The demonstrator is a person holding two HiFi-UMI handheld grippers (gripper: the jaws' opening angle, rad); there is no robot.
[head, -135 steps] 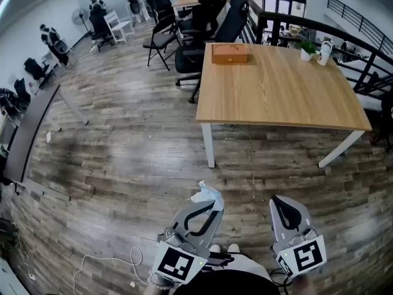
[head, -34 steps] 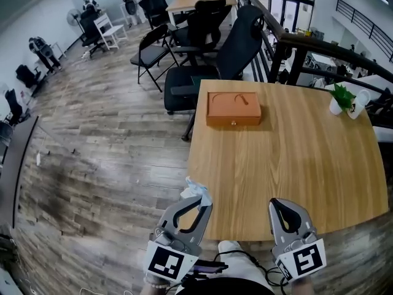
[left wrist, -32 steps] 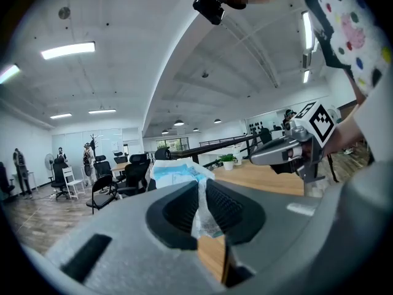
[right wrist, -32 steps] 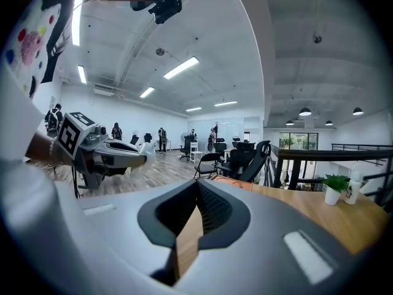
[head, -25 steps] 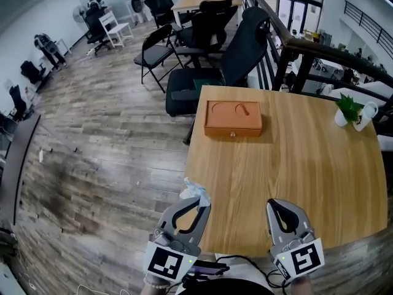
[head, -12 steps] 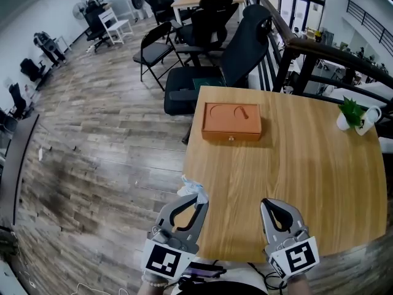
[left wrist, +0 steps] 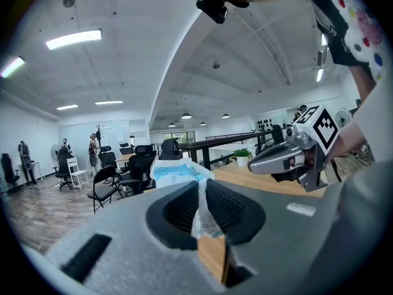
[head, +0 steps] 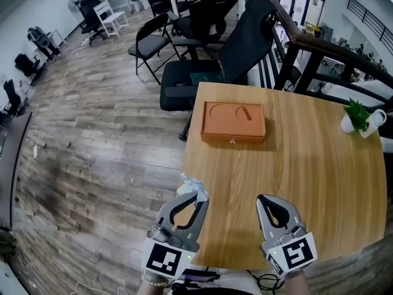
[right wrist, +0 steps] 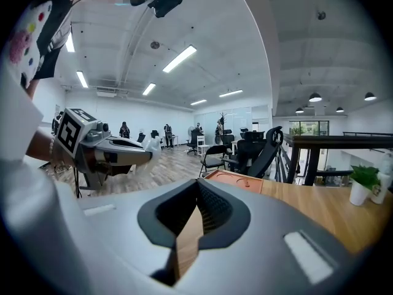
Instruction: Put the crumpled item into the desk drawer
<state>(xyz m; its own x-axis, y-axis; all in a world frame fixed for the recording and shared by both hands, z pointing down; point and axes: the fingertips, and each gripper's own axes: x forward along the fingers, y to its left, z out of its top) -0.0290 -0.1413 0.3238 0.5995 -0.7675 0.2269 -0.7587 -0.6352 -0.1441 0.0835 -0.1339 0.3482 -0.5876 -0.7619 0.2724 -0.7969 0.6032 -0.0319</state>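
Observation:
My left gripper [head: 195, 193] is shut on the crumpled item [head: 192, 185], a white and pale blue wad that sticks out past its tips at the table's near left edge. In the left gripper view the wad [left wrist: 178, 171] is pinched between the ribbed pads. To its right my right gripper [head: 266, 200] is shut and holds nothing, above the table's near edge. The desk drawer [head: 233, 122], a small orange box with a front knob, sits closed at the far left of the wooden table [head: 307, 165]. It shows ahead in the right gripper view [right wrist: 236, 180].
A small potted plant [head: 355, 110] and a white cup [head: 373, 123] stand at the table's far right. A black office chair [head: 202, 72] is pushed against the far edge, with a railing [head: 325, 48] behind. Folding chairs and wood floor [head: 92, 146] lie to the left.
Both grippers have come forward together over the table's near edge, and the orange box is now closer. The wad stays in the left jaws.

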